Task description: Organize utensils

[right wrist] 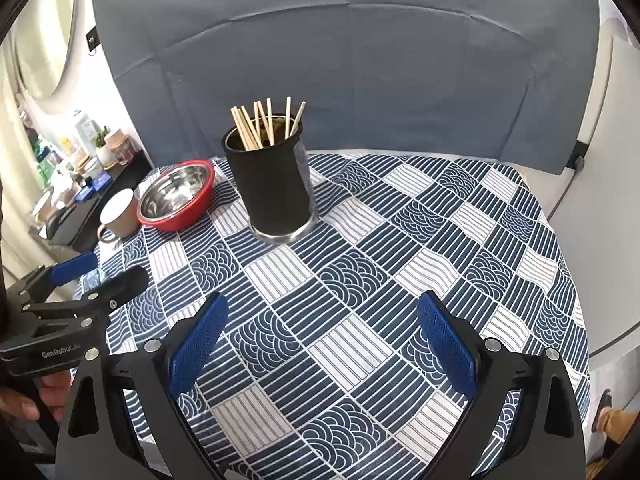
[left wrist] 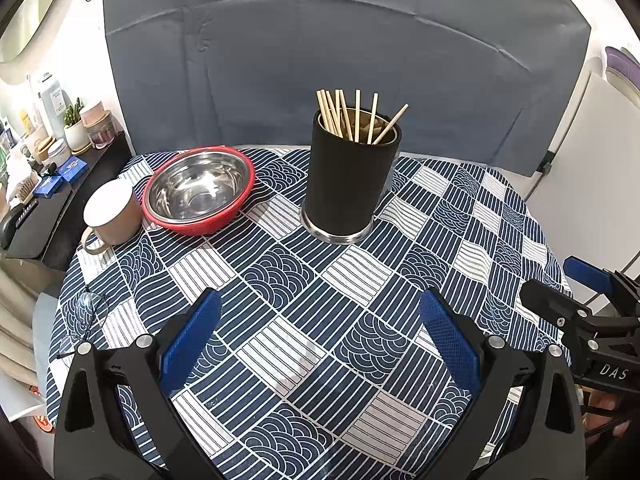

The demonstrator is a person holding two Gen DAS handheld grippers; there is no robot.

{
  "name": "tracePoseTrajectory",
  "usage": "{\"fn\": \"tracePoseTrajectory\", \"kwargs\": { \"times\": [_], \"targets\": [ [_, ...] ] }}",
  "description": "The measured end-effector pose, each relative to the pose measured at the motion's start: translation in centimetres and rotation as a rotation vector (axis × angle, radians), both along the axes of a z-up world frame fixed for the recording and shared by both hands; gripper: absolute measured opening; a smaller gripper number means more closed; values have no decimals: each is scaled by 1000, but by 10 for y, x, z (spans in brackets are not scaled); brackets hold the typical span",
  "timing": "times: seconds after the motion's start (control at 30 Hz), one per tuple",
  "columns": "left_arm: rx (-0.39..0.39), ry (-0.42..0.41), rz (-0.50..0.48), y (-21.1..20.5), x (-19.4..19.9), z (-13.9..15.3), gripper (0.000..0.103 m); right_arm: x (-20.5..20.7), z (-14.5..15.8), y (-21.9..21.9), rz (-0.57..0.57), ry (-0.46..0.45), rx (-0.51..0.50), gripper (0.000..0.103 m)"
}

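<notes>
Chopsticks (left wrist: 356, 118) upright in black holder (left wrist: 346, 184) at table's 12 o'clock, steel bowl (left wrist: 198, 190) at 10. Left gripper (left wrist: 320, 336), right gripper (right wrist: 322, 336) both spread wide, empty, near edge. Risk: careless reach tips tall holder, scattering sticks.

Chopsticks (left wrist: 352, 118) in holder (left wrist: 348, 184) (bowl (left wrist: 199, 188) left).

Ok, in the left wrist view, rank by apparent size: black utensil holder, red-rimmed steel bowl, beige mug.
1. Black cylindrical utensil holder and red-rimmed steel bowl: look alike in extent, the holder taller and the bowl wider, so unranked.
2. Beige ceramic mug: clearly smallest.
</notes>
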State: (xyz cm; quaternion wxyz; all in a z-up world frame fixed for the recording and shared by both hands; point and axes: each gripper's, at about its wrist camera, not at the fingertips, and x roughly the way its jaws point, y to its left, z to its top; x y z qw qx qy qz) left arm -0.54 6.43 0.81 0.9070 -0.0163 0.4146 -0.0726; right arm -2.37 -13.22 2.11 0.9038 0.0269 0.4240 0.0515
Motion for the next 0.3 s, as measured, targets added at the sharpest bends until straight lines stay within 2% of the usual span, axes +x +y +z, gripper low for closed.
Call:
{"fn": "tracePoseTrajectory", "kwargs": {
  "times": [0.3],
  "targets": [
    [23, -16, 15, 0, 1, 3, 97, 1, 0, -3, -2, -2, 7, 91]
  ]
}}
